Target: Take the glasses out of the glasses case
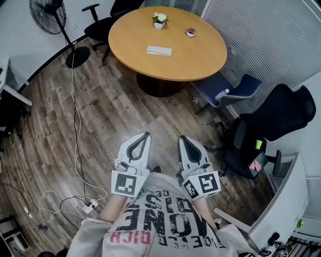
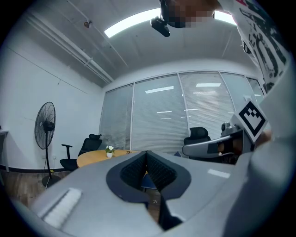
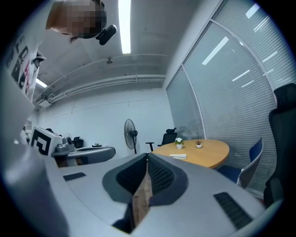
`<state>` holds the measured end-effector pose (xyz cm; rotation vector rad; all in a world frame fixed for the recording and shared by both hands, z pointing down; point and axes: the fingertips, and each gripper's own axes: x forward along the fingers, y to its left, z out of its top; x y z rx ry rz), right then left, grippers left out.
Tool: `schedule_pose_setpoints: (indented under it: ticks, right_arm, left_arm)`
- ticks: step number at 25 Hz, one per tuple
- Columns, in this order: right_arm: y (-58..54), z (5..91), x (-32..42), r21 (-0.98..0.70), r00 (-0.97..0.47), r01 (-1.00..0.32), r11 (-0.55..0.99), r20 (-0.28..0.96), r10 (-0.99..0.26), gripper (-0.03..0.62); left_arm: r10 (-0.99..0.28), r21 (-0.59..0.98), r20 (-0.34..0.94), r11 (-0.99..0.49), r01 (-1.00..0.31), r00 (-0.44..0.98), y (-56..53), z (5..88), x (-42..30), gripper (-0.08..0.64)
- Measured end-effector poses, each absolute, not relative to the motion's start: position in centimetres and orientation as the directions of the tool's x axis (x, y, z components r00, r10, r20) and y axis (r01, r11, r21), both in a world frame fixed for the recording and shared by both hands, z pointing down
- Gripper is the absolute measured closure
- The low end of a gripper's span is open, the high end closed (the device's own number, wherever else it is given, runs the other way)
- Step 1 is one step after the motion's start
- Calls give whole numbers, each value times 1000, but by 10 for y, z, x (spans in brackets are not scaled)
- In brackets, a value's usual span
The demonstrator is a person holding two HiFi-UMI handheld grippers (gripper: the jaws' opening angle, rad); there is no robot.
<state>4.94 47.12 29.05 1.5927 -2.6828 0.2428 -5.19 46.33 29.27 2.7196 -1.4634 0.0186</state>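
Note:
A white glasses case (image 1: 159,50) lies shut on the round wooden table (image 1: 200,55), far ahead of me; the right gripper view also shows the case (image 3: 178,156). No glasses are visible. My left gripper (image 1: 147,134) and right gripper (image 1: 183,138) are held side by side close to my body, level, above the wooden floor and well short of the table. Both have their jaws shut with nothing between them, as the left gripper view (image 2: 147,152) and the right gripper view (image 3: 147,155) show.
A potted plant (image 1: 160,20) and a small pot (image 1: 190,32) stand on the table. A blue chair (image 1: 225,90) and a black office chair (image 1: 266,130) are to the right, and a standing fan (image 1: 50,15) is at the back left. Cables and a power strip (image 1: 90,205) lie on the floor.

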Motion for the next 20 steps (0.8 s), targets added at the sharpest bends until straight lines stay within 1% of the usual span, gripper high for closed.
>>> schedule_pose_setpoints:
  ticks: [6,7,8,9,14,20]
  right_arm:
    - [480,286,65,-115,-488,-870,480,56,-871,569]
    - [482,286,68,-113,-488,-870,480,54,-871,568]
    - [483,288,70,-114,-488,-870,480,55,-871,568]
    - [484,289,72,-118,-488,-870,479,58,-871,568]
    - [482,297,80,-141,-486,-869,474,73,-871,568]
    - [461,296,79,-150,-487,-868,473,72,-871,568]
  left_arm:
    - [-823,44,59,-563,-825,565,471,297,-34,545]
    - [-818,46,66,-570,-820,572,472,298,-30,536]
    - [-813,47,70,-576,-816,578,473,300,-27,486]
    - [-809,48,72,-581,-813,583,474,300,-24,479]
    - [-804,67,81,-585,-808,589,472,302,-17,480]
    - [-817,85,88,-564,-821,570,449,304,-26,480]
